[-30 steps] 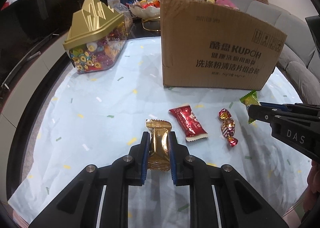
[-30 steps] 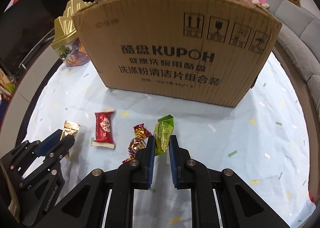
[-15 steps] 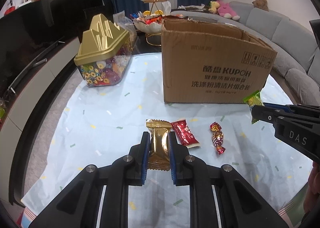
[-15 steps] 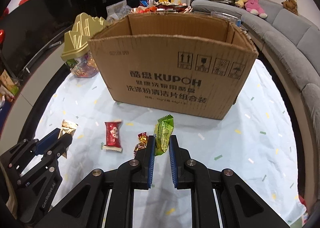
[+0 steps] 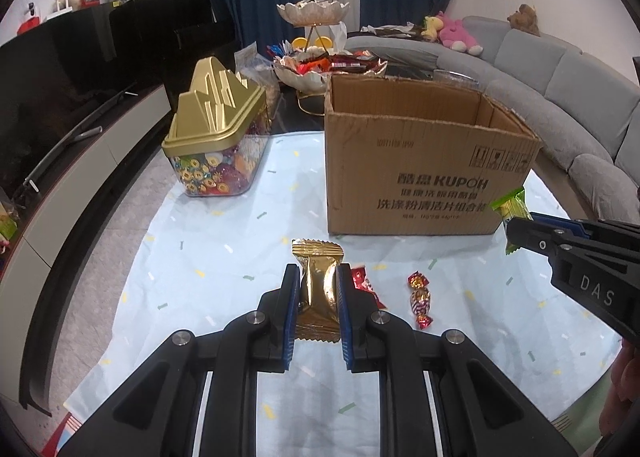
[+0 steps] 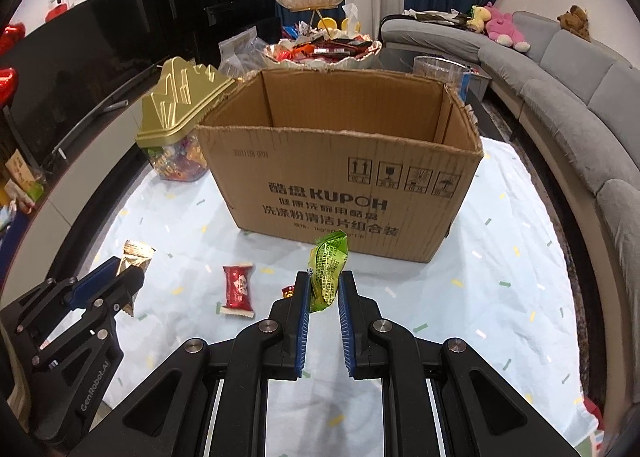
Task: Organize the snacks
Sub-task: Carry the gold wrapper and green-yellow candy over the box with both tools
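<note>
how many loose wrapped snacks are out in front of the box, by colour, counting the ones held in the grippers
gold packet, held in the left gripper: 1
green packet, held in the right gripper: 1
red packet, lying on the tablecloth: 1
red and gold twist-wrapped candy, lying on the tablecloth: 1
total: 4

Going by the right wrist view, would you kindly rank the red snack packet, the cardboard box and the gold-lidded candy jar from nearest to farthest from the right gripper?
1. Red snack packet: on the tablecloth, just left of the right gripper.
2. Brown cardboard box: straight ahead, open top.
3. Gold-lidded clear candy jar: far left, partly behind the box's left corner.
</note>
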